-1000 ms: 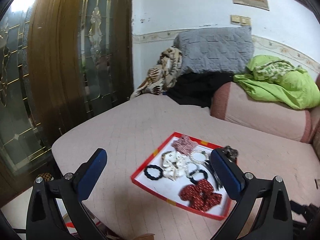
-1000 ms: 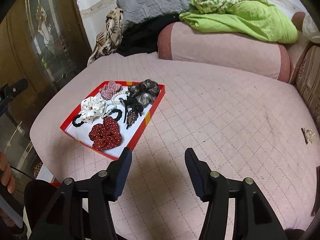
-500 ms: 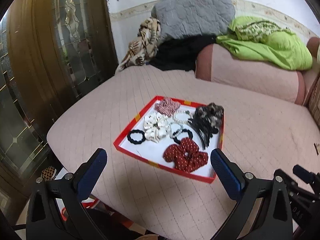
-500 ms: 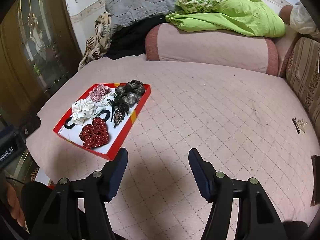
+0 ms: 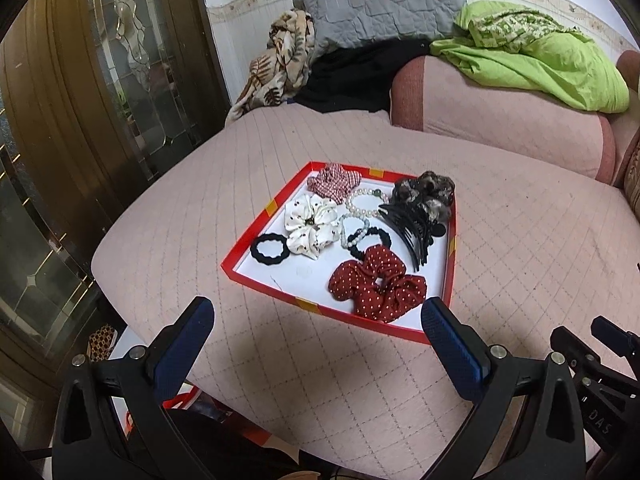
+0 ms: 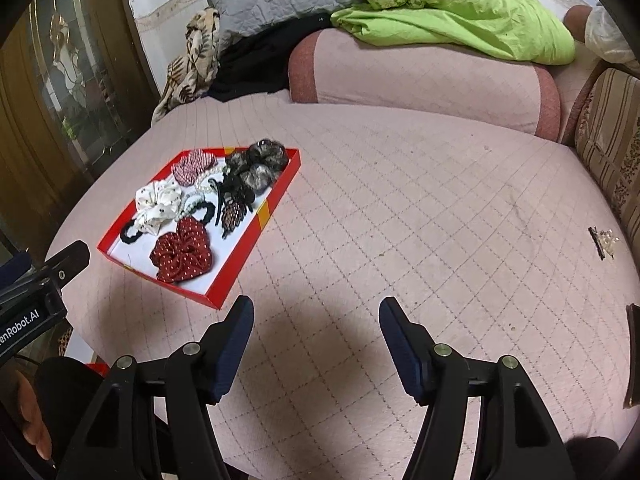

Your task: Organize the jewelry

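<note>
A red-rimmed tray with a white floor lies on the pink quilted bed. It holds a red dotted scrunchie, a white scrunchie, a pink checked scrunchie, a dark mottled scrunchie, a black hair tie, a pearl bracelet and a black claw clip. My left gripper hangs open just before the tray's near rim, holding nothing. Over bare quilt to the tray's right, my right gripper is open and empty.
A small clip lies alone on the quilt at the far right. A pink bolster, a green blanket and a grey cushion line the back. A wooden glass door stands left, past the bed's edge.
The left wrist view has tipped downward and drawn nearer, so the tray now sits between its fingers. The right gripper's jaws stand slightly wider; its view has swung a little rightward.
</note>
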Demonstrator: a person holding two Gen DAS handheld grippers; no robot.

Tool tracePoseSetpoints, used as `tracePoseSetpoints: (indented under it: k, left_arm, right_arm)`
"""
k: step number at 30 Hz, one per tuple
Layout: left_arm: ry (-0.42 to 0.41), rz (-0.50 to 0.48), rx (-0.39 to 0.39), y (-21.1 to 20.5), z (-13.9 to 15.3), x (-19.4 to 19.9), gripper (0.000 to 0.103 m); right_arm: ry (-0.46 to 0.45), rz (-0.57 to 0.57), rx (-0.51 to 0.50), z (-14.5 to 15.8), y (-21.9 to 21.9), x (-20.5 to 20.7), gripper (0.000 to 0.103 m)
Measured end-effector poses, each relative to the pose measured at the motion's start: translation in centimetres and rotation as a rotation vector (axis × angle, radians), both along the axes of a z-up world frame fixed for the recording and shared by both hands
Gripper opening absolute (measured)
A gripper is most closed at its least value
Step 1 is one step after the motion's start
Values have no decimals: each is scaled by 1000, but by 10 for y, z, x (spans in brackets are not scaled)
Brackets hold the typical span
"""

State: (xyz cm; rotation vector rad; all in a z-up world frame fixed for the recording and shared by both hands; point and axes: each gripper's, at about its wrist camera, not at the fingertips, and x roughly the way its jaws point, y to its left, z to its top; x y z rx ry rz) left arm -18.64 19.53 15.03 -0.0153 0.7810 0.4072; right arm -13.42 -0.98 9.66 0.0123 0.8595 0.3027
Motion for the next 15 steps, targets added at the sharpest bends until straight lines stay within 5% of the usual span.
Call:
tracePoseSetpoints:
  k: [15]
  left_arm:
    - [44, -3, -103, 29, -26, 13, 103]
  right_arm:
    - [86, 43, -52, -25, 32, 15, 70]
